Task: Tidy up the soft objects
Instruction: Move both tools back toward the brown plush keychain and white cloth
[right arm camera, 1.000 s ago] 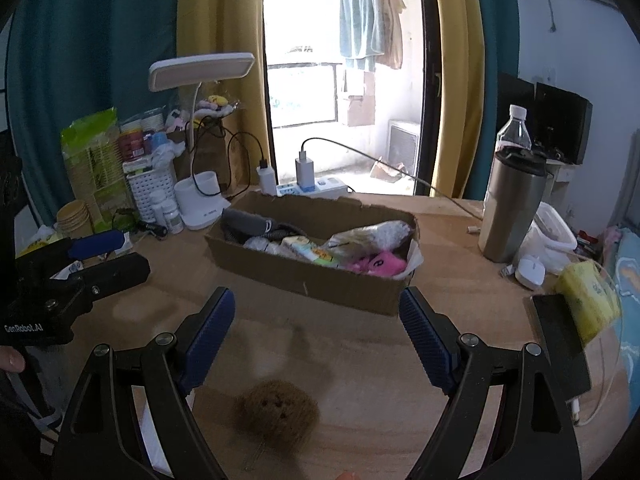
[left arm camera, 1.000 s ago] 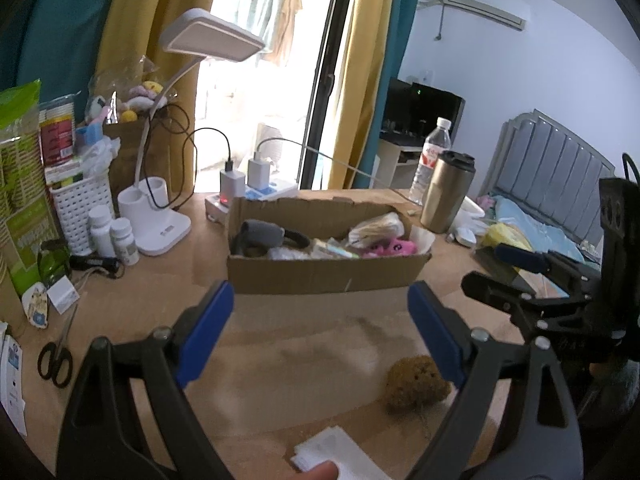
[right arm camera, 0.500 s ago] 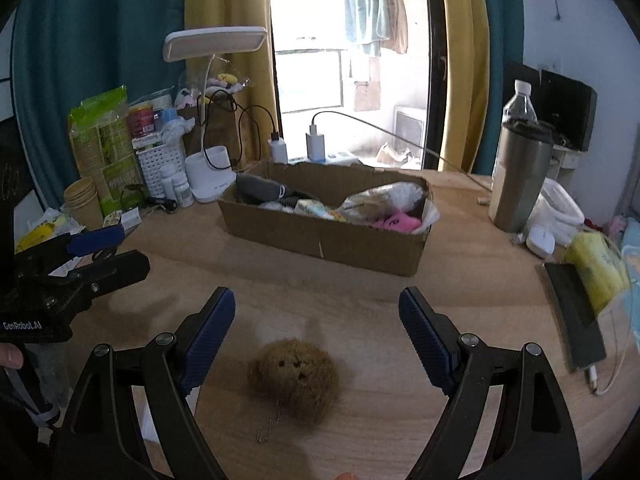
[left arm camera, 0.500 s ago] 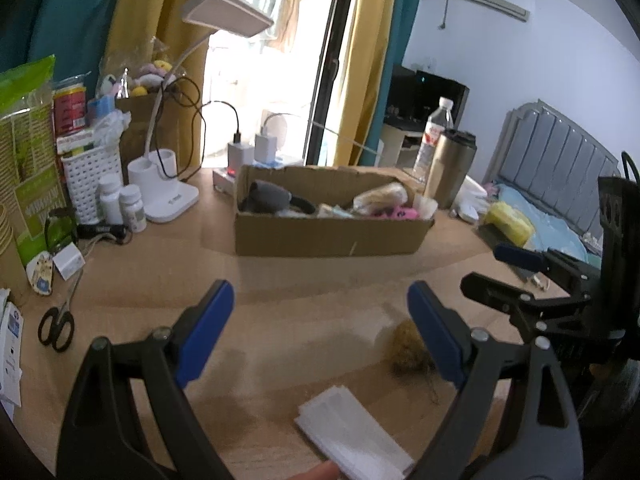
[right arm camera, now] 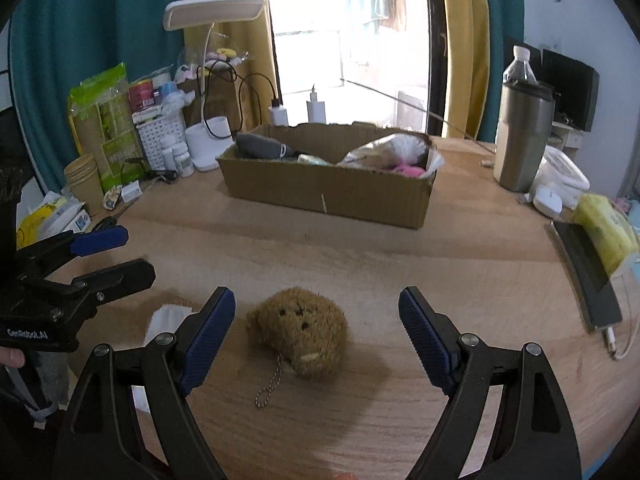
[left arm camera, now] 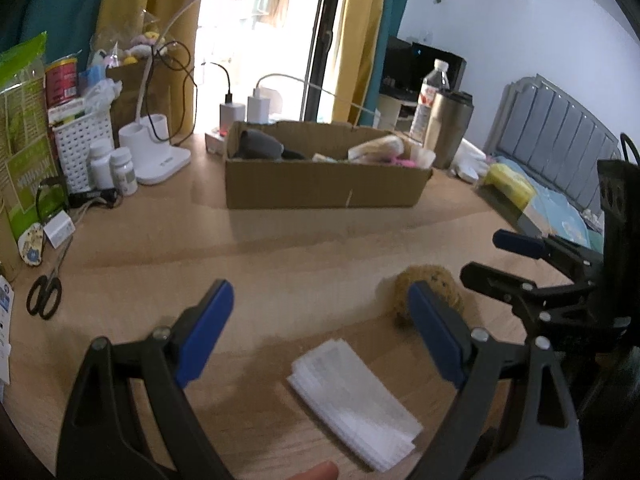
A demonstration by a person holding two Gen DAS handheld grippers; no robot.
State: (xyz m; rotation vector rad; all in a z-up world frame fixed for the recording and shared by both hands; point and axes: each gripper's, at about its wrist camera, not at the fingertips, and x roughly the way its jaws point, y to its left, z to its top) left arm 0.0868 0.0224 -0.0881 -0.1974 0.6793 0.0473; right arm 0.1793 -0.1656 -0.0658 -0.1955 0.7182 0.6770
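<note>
A brown plush bear head [right arm camera: 301, 333] with a bead chain lies on the wooden table, between the blue pads of my right gripper [right arm camera: 316, 322], which stands open and does not touch it. In the left wrist view the plush [left arm camera: 430, 286] is partly hidden behind the right pad of my left gripper [left arm camera: 320, 322], open over a stack of white tissues [left arm camera: 354, 382]. A cardboard box [right arm camera: 328, 194] farther back holds a grey soft item, a crinkled bag and something pink. Each gripper shows in the other's view: the right gripper [left arm camera: 510, 258] and the left gripper [right arm camera: 108, 254].
A white desk lamp [right arm camera: 208, 136], pill bottles [left arm camera: 114, 166], a white basket and snack bags crowd the far left. Scissors [left arm camera: 46, 294] lie near the left edge. A steel tumbler [right arm camera: 522, 140], a water bottle, a yellow pack [right arm camera: 606, 230] and a dark phone [right arm camera: 586, 276] sit right.
Both grippers have come down and tilted toward the table. The plush now sits between the right gripper's pads, and the tissue stack has come fully into the left view. Jaws stayed open.
</note>
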